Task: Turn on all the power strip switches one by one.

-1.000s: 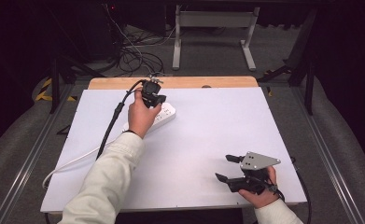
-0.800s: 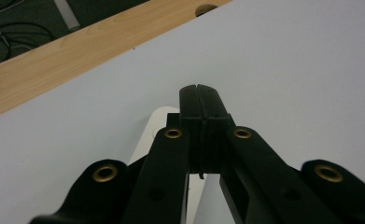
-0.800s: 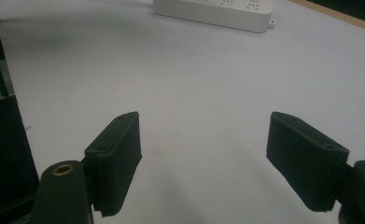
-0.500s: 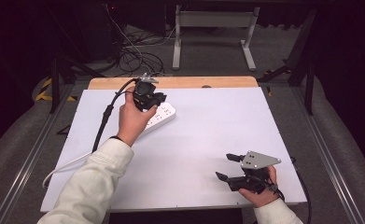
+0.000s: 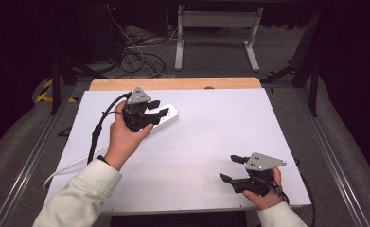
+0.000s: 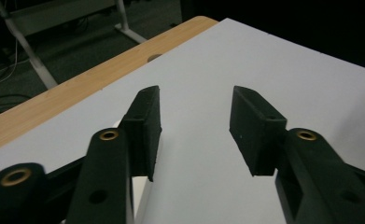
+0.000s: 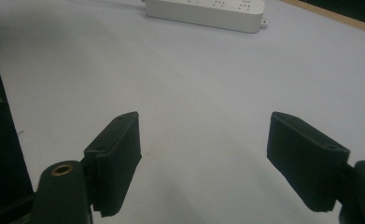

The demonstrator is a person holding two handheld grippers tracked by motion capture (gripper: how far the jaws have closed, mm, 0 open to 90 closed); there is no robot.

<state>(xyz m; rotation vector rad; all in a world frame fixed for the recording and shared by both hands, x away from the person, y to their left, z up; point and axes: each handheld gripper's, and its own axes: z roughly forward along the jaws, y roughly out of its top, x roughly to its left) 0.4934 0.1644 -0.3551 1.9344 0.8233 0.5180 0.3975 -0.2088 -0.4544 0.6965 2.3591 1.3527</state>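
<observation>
A white power strip (image 5: 172,114) lies on the white table top (image 5: 206,137) at the far left; its near end is hidden behind my left hand. My left gripper (image 5: 162,108) hovers just above the strip and points right. Its jaws have just been opening, and in the left gripper view my left gripper (image 6: 195,107) has only bare table between them. Beside its left jaw shows an edge of the strip (image 6: 140,200). My right gripper (image 5: 226,167) rests open near the front right edge. My right gripper (image 7: 203,126) faces the strip (image 7: 208,14) from afar.
The strip's white cord (image 5: 64,168) runs off the table's left front, alongside the left gripper's black cable (image 5: 96,135). A wooden strip (image 5: 173,83) borders the far edge. Beyond stand a metal stand (image 5: 215,28) and loose floor cables (image 5: 135,56).
My left hand has drawn back from the strip's far end toward the person and turned to point right, and its jaws have gone from shut to open. The right gripper has kept still.
</observation>
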